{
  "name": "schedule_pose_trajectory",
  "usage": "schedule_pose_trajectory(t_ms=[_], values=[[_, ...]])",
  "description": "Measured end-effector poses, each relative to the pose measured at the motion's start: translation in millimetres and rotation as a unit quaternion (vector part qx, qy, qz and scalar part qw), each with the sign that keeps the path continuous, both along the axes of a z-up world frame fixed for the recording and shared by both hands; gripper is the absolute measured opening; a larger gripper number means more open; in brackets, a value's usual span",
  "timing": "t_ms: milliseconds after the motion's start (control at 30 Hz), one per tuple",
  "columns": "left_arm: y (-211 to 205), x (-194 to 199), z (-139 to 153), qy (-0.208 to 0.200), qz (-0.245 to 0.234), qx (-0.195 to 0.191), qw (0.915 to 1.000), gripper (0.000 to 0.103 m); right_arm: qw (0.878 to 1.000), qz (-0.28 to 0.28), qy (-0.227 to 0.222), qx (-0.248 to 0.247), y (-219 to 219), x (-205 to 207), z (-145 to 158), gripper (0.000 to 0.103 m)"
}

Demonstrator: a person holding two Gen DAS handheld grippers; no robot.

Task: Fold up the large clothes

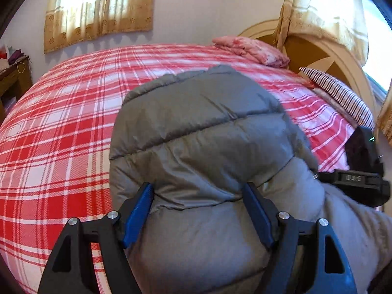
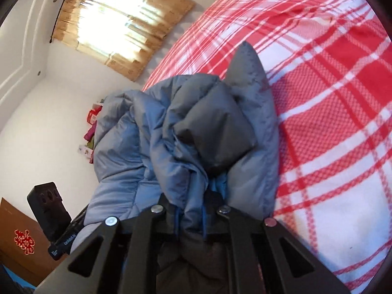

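Observation:
A grey quilted puffer jacket (image 1: 203,132) lies bunched on the bed with the red and white plaid cover (image 1: 61,127). My left gripper (image 1: 198,191) has its blue fingers (image 1: 142,208) set wide on either side of a thick fold of the jacket, pressing into it. In the right wrist view the jacket (image 2: 186,132) hangs bunched in front of the camera, lifted off the bed cover (image 2: 330,122). My right gripper (image 2: 193,210) is shut on the jacket, its fingertips buried in the fabric. The right gripper's body (image 1: 357,171) shows at the right edge of the left wrist view.
Pink folded bedding (image 1: 250,49) and a striped pillow (image 1: 340,93) lie by the arched headboard (image 1: 318,51). Curtained windows (image 1: 98,7) are on the far wall. A wooden side table (image 1: 14,80) stands left of the bed. A brown cabinet (image 2: 22,240) stands low left.

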State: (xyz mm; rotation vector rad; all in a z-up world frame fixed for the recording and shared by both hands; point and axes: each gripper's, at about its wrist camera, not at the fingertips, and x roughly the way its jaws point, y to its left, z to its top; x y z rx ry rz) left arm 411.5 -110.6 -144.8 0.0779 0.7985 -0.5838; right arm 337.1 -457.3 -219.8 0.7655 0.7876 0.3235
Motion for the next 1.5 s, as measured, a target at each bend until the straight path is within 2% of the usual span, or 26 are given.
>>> schedule_pose_trajectory(t_ms=[67,100,133,200,233,367,433,500,533,633,733,833,900,967,1133,1500], values=[[-4.7,2.3,-6.2,0.008,0.001,0.01,0.9999,0.079,0.999,-0.003,0.003,-0.041,0.4,-6.0,11.6,0.02],[-7.9,1.6,-7.4,0.006,0.002,0.017,0.9998,0.079,0.998,-0.005,0.005,-0.068,1.9,-8.2,19.0,0.027],[-10.6,-0.5,-8.7,0.001,0.003,0.025,0.9997,0.08,0.994,-0.011,0.01,-0.108,3.3,-10.8,27.6,0.042],[-16.9,-6.9,-11.8,-0.018,0.008,0.044,0.9988,0.08,0.985,-0.027,0.02,-0.167,4.0,-15.4,43.6,0.056],[-18.1,-8.4,-13.0,-0.023,0.01,0.049,0.9985,0.08,0.983,-0.033,0.025,-0.178,2.2,-16.2,49.2,0.064],[-24.1,-11.1,-13.8,-0.03,0.02,0.069,0.997,0.08,0.983,-0.045,0.04,-0.176,-1.1,-11.5,68.9,0.068],[-28.9,-11.4,-13.5,-0.033,0.023,0.086,0.9955,0.08,0.982,-0.048,0.064,-0.17,1.3,-1.0,68.5,0.079],[-30.1,-9.1,-13.1,-0.03,0.022,0.093,0.9949,0.08,0.976,-0.042,0.1,-0.189,14.9,13.7,57.5,0.077],[-28.7,-7.1,-12.5,-0.026,0.02,0.095,0.995,0.08,0.974,-0.036,0.104,-0.198,22.1,19.8,51.8,0.068],[-20.0,-1.2,-5.4,-0.011,0.02,0.099,0.9949,0.081,0.964,-0.026,0.089,-0.25,42.9,25.5,40.4,0.054],[-9.4,5.5,10.7,-0.011,0.043,0.093,0.9947,0.081,0.954,-0.033,0.077,-0.287,55.2,21.7,37.2,0.052],[-6.5,15.7,28.3,-0.024,0.044,0.089,0.9948,0.082,0.958,-0.038,0.074,-0.275,51.9,19.4,32.9,0.052],[-14.4,21.3,28.3,-0.035,0.04,0.106,0.993,0.084,0.959,-0.037,0.072,-0.272,48.2,18.5,29.3,0.052],[-23.6,27.4,21.1,-0.042,0.037,0.125,0.9906,0.087,0.958,-0.039,0.069,-0.276,51.6,20.2,30.4,0.052],[-35.4,47.0,-1.0,-0.011,0.045,0.136,0.9896,0.097,0.953,-0.041,0.058,-0.294,58.8,20.2,29.3,0.052],[-42.5,56.6,-27.9,0.001,0.066,0.121,0.9905,0.101,0.951,-0.047,0.045,-0.303,62.3,17.6,25.5,0.053]])
